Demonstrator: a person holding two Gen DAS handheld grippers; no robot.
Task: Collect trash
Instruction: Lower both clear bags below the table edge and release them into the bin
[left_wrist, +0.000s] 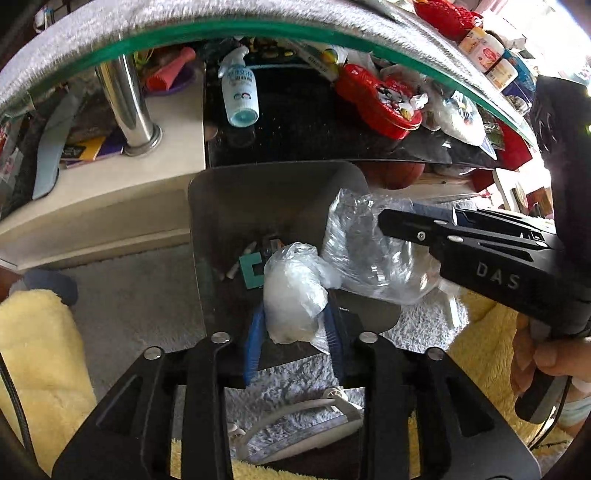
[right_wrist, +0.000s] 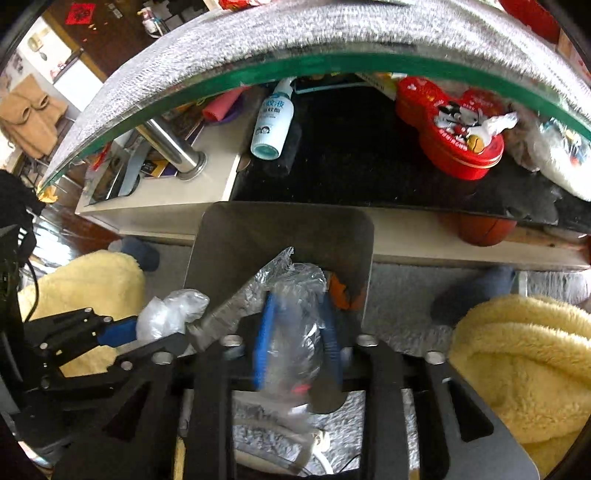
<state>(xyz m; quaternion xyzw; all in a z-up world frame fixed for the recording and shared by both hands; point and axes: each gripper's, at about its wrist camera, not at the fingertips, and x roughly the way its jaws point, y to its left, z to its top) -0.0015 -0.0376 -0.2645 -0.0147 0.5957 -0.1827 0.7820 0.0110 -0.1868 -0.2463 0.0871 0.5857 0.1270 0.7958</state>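
Observation:
A steel bin (left_wrist: 229, 221) stands open on the carpet, with small scraps at its bottom. Over it my left gripper (left_wrist: 293, 308) points down, jaws slightly apart, and a crumpled white plastic bag (left_wrist: 291, 295) sits loosely between the blue pads. From the right comes my right gripper (left_wrist: 391, 218) with a wad of clear plastic wrap (left_wrist: 369, 254). In the right wrist view the right gripper (right_wrist: 298, 295) hangs over the bin (right_wrist: 280, 229), its pads parted. The blurred clear wrap (right_wrist: 295, 325) lies between them. The left gripper (right_wrist: 133, 328) and white bag (right_wrist: 170, 314) show at the left.
A glass tabletop edge (left_wrist: 258, 27) arches overhead. The shelf under it holds a spray bottle (left_wrist: 238, 92) and a red tin (left_wrist: 380, 99), with a chrome leg (left_wrist: 133, 110) at the left. Yellow fleece (right_wrist: 517, 369) flanks the bin. A hand (left_wrist: 535, 354) holds the right gripper.

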